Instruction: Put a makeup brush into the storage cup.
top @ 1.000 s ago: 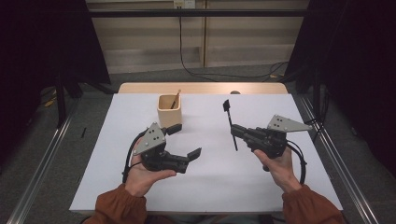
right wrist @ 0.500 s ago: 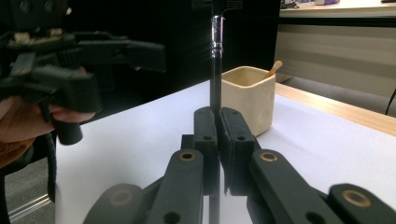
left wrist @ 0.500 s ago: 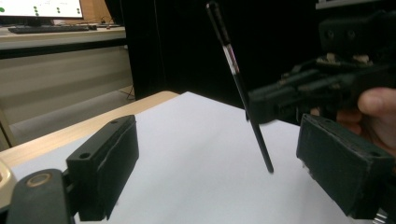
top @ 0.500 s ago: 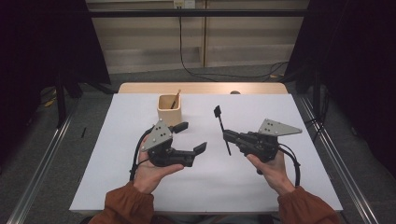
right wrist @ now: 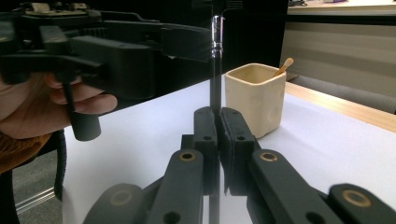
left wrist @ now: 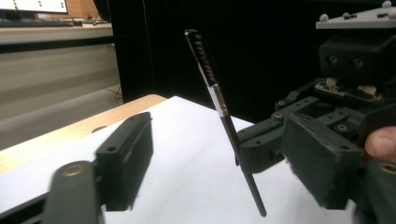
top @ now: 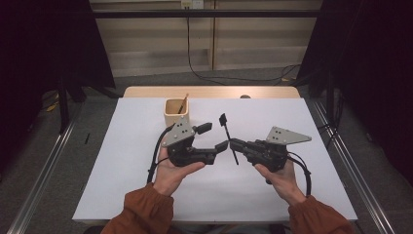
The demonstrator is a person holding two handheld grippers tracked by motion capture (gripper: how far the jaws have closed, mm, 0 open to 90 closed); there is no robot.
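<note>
My right gripper (top: 233, 143) (right wrist: 218, 116) is shut on a thin black pen (top: 225, 127) (right wrist: 215, 88) near its lower part and holds it almost upright above the white table. My left gripper (top: 214, 136) (left wrist: 224, 154) faces it from the left. Its jaws have just been closing, and the pen (left wrist: 211, 79) stands between them with a gap on each side. A cream cup (top: 174, 114) (right wrist: 254, 98) with a wooden stick (top: 183, 104) (right wrist: 284, 66) in it stands behind the left gripper.
A white sheet (top: 122, 161) covers the table, and a bare wooden strip (top: 209, 91) shows along the far edge. Metal rails run along the floor on both sides. A cable trails from each gripper toward the person.
The two grippers have come together at the table's middle. The right one carried the pen leftward. The left one moved right and its jaws narrowed around the pen.
</note>
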